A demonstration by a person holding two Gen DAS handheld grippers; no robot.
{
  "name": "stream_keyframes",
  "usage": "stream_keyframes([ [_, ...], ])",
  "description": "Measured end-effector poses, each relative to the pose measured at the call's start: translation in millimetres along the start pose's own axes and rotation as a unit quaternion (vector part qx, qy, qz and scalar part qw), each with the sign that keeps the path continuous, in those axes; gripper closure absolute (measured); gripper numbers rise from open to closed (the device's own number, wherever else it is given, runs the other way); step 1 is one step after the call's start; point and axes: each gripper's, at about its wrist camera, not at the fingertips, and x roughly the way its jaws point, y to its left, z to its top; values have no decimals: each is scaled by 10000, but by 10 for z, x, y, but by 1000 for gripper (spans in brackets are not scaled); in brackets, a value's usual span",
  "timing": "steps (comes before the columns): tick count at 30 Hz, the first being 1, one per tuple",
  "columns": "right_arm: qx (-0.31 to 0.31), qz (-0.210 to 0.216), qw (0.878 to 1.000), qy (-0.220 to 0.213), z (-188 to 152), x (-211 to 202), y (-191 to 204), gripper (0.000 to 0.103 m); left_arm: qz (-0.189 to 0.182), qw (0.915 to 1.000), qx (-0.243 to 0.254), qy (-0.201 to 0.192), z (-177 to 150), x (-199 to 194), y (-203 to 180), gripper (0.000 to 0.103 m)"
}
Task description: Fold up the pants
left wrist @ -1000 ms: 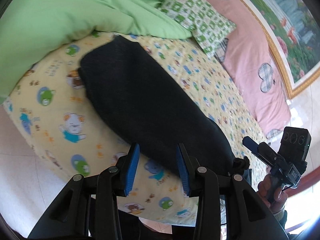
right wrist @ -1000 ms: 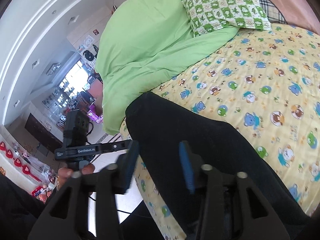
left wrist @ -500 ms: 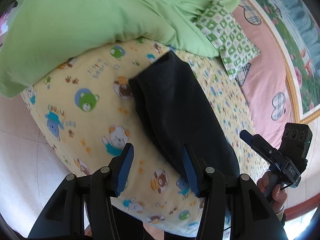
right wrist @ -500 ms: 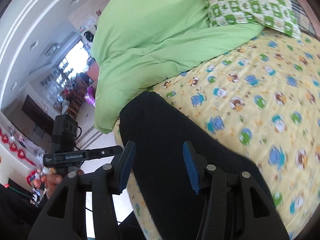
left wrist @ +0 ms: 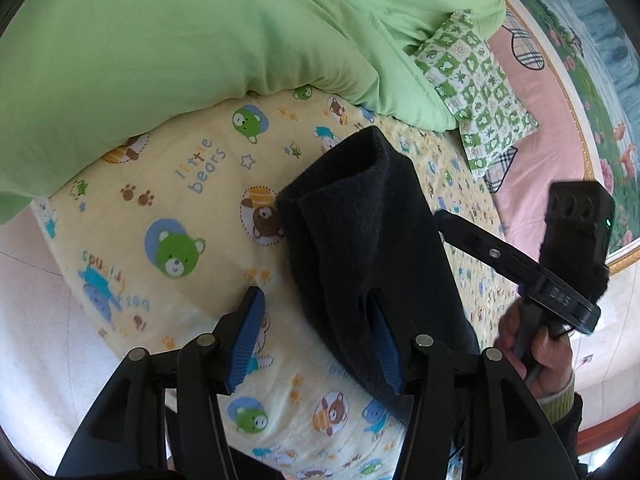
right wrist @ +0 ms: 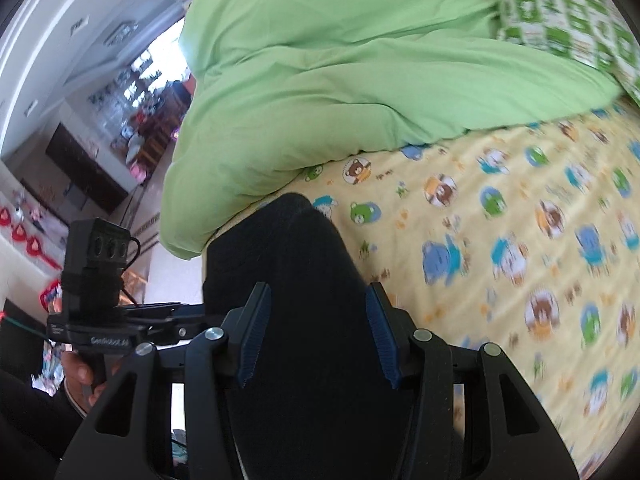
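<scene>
the pants [left wrist: 372,248] lie folded lengthwise near the bed's [left wrist: 192,216] front edge. left gripper [left wrist: 316,344] jaws have just been opening and grip nothing; right gripper [right wrist: 316,336] jaws part-open, empty, over the cloth. next, judged: grasp one end for the cross fold.

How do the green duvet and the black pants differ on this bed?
The green duvet is pale, bulky and heaped at the bed's far side; the black pants are dark and lie as a narrow flattened strip. The duvet overhangs the bed's edge; the pants' end stops short of it. Both rest on the bear-print sheet.
</scene>
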Motion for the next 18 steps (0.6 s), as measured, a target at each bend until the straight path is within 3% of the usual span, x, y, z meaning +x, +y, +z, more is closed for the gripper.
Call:
stream_keyframes([
  [10,-644,73,9941,874,350,624,-18,53,12,9997,240,-91,103,146,-115,51],
  [11,-651,88,9937,903,352,648,-22,55,30,9996,275,-115,102,153,-122,55],
  [12,-611,184,9936,928,354,668,-38,65,66,9994,301,-137,100,156,-122,57],
  [14,-513,314,9938,936,352,671,-57,69,164,9991,359,-165,102,169,-127,71],
  [18,-438,430,9951,778,317,570,-62,77,115,9990,393,-188,94,133,-192,80],
])
